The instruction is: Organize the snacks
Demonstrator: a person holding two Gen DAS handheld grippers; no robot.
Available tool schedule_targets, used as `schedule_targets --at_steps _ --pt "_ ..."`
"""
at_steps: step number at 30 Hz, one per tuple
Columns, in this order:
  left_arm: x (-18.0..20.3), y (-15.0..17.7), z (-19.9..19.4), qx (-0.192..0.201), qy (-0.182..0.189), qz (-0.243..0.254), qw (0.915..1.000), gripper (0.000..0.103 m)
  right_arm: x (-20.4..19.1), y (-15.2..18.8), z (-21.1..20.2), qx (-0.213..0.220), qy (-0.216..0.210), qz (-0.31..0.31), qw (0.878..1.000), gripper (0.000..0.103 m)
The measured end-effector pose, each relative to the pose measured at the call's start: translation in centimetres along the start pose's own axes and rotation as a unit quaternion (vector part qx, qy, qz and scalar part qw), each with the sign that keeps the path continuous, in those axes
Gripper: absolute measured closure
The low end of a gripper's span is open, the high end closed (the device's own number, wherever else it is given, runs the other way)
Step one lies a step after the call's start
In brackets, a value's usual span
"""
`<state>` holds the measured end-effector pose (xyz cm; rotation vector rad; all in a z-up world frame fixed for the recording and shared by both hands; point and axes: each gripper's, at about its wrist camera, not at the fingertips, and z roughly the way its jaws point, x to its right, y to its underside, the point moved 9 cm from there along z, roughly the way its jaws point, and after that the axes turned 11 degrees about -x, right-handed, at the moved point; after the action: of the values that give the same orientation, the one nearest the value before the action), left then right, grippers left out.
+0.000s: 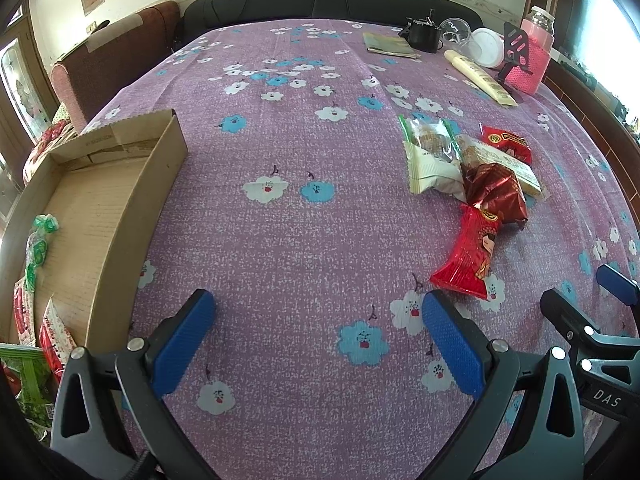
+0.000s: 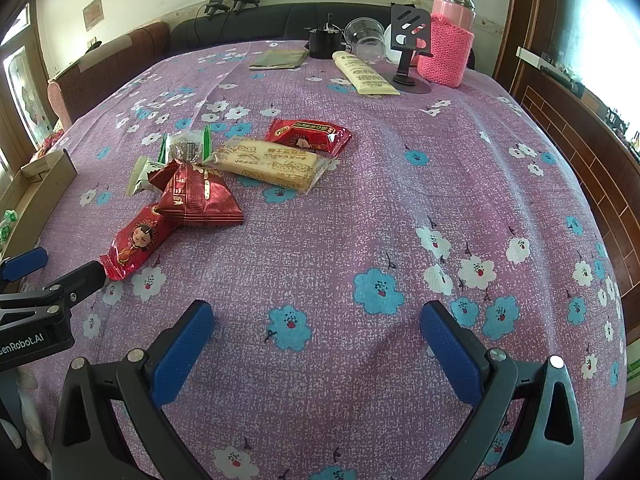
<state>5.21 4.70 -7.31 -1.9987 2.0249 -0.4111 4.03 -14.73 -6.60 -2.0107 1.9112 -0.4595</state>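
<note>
A pile of snacks lies on the purple flowered tablecloth: a red packet with a cartoon girl, a dark red pouch, a pale biscuit bar, a white-green packet and another red packet. A cardboard box at the left holds several snacks. My left gripper is open and empty above the cloth, left of the pile. My right gripper is open and empty, to the right of the pile.
At the far end of the table stand a pink-sleeved flask, a black phone stand, a cream tube, a clear cup, a black pot and a flat booklet. Sofas stand behind.
</note>
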Motion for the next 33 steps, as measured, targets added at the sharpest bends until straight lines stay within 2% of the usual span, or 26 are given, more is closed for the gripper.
schedule_targets --at_steps 13,15,17,19,24,27,28,29,30,32,33 --pt "0.2 0.8 -0.4 -0.006 0.004 0.001 1.0 0.0 0.1 0.0 -0.1 0.0 0.0 0.0 1.0 0.0" --pt "0.3 1.1 -0.7 -0.009 0.013 0.001 0.9999 0.001 0.1 0.0 -0.1 0.0 -0.001 0.0 1.0 0.0" --pt "0.7 1.3 -1.5 -0.006 0.035 -0.002 0.9994 0.008 0.1 0.0 -0.1 0.0 0.001 0.007 1.0 0.0" --pt "0.7 1.3 -3.1 0.011 0.045 0.001 0.9989 0.01 0.1 0.1 -0.2 -0.006 -0.001 0.009 1.0 0.0" --pt "-0.6 1.1 -10.8 0.101 0.092 0.004 0.9906 0.011 0.0 0.3 0.0 -0.034 -0.012 -0.016 0.999 0.0" --pt "-2.5 0.8 -15.4 0.158 0.09 -0.001 0.9834 0.01 0.0 0.8 -0.4 -0.037 -0.021 -0.034 0.999 0.001" --pt "-3.1 0.7 -16.9 0.178 0.089 -0.002 0.9799 0.01 0.1 0.9 -0.6 -0.04 -0.025 -0.033 0.998 0.003" --pt "-3.5 0.5 -18.3 0.199 0.091 0.001 0.9758 0.008 0.3 0.8 -1.1 -0.036 -0.037 -0.028 0.998 0.012" --pt "-3.8 0.4 -19.2 0.211 0.095 0.005 0.9728 0.007 0.4 0.5 -1.7 -0.028 -0.056 -0.021 0.998 0.016" --pt "-4.0 0.0 -19.7 0.212 0.127 0.011 0.969 0.002 0.3 -0.8 -3.2 -0.004 -0.1 -0.005 0.995 0.016" --pt "-4.1 -0.3 -19.2 0.193 0.159 0.004 0.9681 0.002 0.0 -1.4 -3.6 0.003 -0.123 -0.003 0.992 0.016"
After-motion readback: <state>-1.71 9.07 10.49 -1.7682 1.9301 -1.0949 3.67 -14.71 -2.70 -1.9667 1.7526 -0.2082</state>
